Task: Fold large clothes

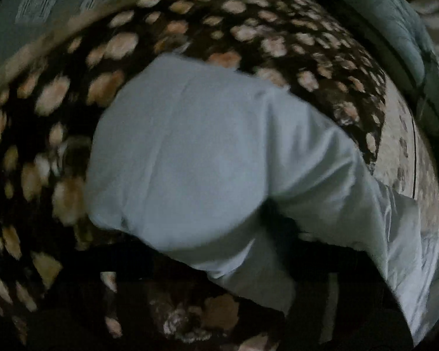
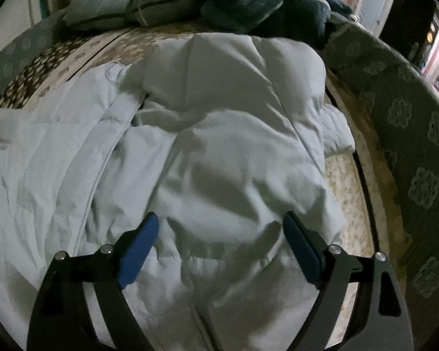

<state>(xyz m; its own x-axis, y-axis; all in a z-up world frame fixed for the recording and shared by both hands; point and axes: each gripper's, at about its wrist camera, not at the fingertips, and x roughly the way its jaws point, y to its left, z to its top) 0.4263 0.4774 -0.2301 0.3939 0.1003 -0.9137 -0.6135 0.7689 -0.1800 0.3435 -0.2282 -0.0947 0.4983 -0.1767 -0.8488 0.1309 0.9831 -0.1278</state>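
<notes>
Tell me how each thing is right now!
White puffy jacket: crumpled on the bed, not yet folded flat.
Right tool: open wide above the jacket, holding nothing.
Left tool: too dark and blurry to tell.
Spotted blanket: spread under the jacket.
Pillows: piled at the far end.

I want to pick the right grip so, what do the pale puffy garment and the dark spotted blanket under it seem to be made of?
The pale blue-white puffy jacket looks like padded, quilted woven fabric with a matte finish: stitched seams, soft billows and creases. The dark brown blanket with cream spots looks like plush fleece, judging by its fuzzy-edged spots, though motion blur leaves that uncertain.
</notes>
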